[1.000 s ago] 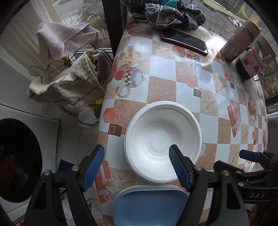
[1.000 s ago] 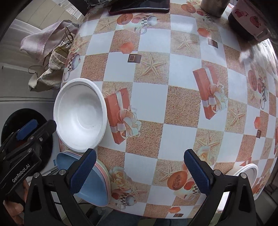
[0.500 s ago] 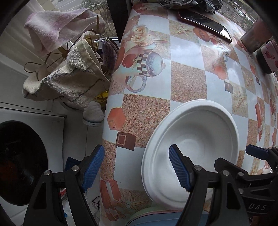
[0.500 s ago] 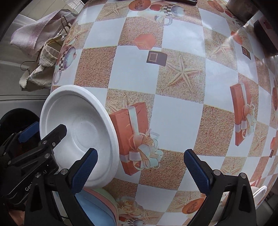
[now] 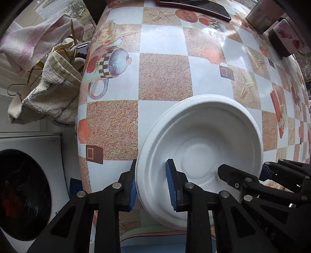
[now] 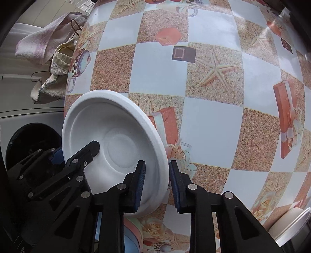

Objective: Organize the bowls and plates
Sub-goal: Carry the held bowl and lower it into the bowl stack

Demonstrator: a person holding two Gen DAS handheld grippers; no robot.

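Observation:
A white bowl (image 5: 204,140) (image 6: 116,120) rests on the patterned table (image 5: 163,77), near its left edge. My left gripper (image 5: 151,165) points down and is shut on the bowl's left rim, one blue pad inside and one outside. In the right wrist view the left gripper (image 6: 74,149) shows at the bowl's far side. My right gripper (image 6: 157,164) straddles the opposite rim, its jaws closing with the rim between the pads and touching them. The left wrist view shows the right gripper (image 5: 244,169) there too. A stack of plates with a blue plate (image 5: 155,243) (image 6: 128,243) on top lies just below the bowl.
A washing machine (image 5: 19,190) and hanging towels (image 5: 48,97) stand off the table's left edge. A dark phone (image 5: 194,5) and a patterned container (image 5: 285,37) sit at the far side. A white cup (image 6: 291,223) is at the near right edge.
Both grippers came down onto the white bowl and went from wide open to clamped on opposite sides of its rim. The bowl now looks larger and closer.

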